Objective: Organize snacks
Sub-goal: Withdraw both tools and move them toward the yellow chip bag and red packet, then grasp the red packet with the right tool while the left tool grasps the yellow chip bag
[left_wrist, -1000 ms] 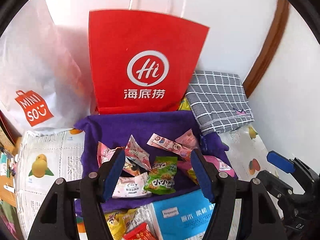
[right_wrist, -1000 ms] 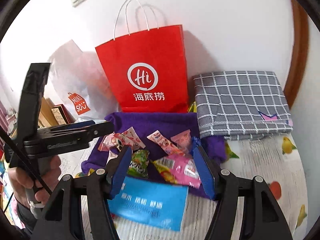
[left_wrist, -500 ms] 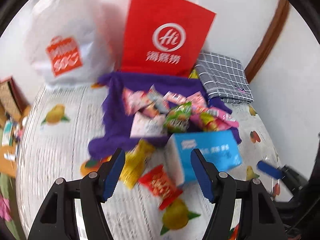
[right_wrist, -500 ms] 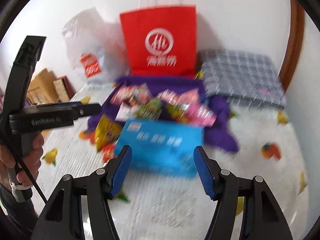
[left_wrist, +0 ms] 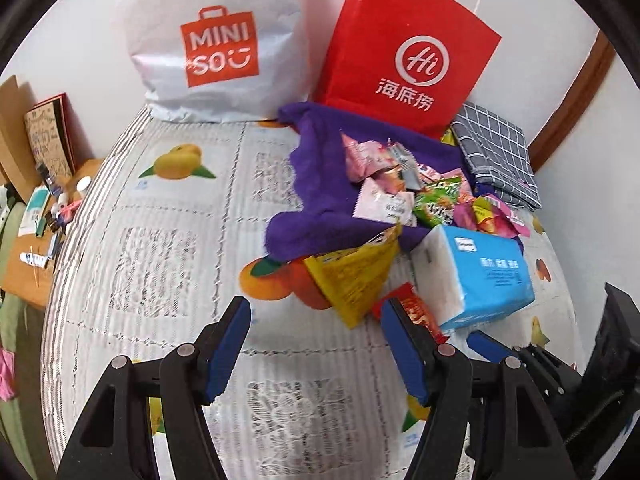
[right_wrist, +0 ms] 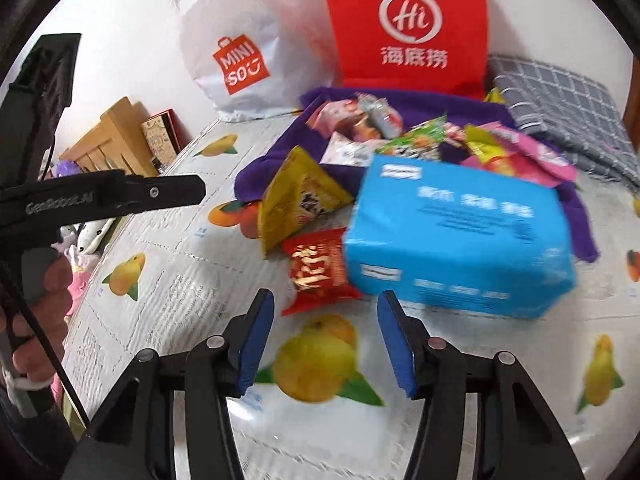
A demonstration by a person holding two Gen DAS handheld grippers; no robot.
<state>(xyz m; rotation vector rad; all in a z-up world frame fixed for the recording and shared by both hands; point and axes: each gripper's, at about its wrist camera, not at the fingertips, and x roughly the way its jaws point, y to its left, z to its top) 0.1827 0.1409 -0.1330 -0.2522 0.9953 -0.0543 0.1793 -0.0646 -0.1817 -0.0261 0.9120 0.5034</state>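
Several snack packets (left_wrist: 404, 196) lie heaped on a purple cloth (left_wrist: 312, 168). In front of the cloth lie a yellow packet (left_wrist: 352, 276), a small red packet (right_wrist: 316, 268) and a blue tissue pack (right_wrist: 460, 236). My left gripper (left_wrist: 316, 344) hovers open over the fruit-print table cover, with the yellow packet just beyond its fingertips. Nothing is between its pads. My right gripper (right_wrist: 326, 332) is near the red packet, its jaws closing with nothing between them.
A white Miniso bag (left_wrist: 220, 40) and a red paper bag (left_wrist: 408, 52) stand against the wall behind the cloth. A folded grey checked cloth (left_wrist: 496, 156) lies at the right. A cluttered wooden side surface (left_wrist: 36, 216) adjoins the table's left edge. A hand (right_wrist: 44, 312) holds the left gripper.
Both grippers have come down and back from the snack heap toward the near table. The yellow and red packets and the tissue pack now sit just ahead. The right jaws have narrowed.
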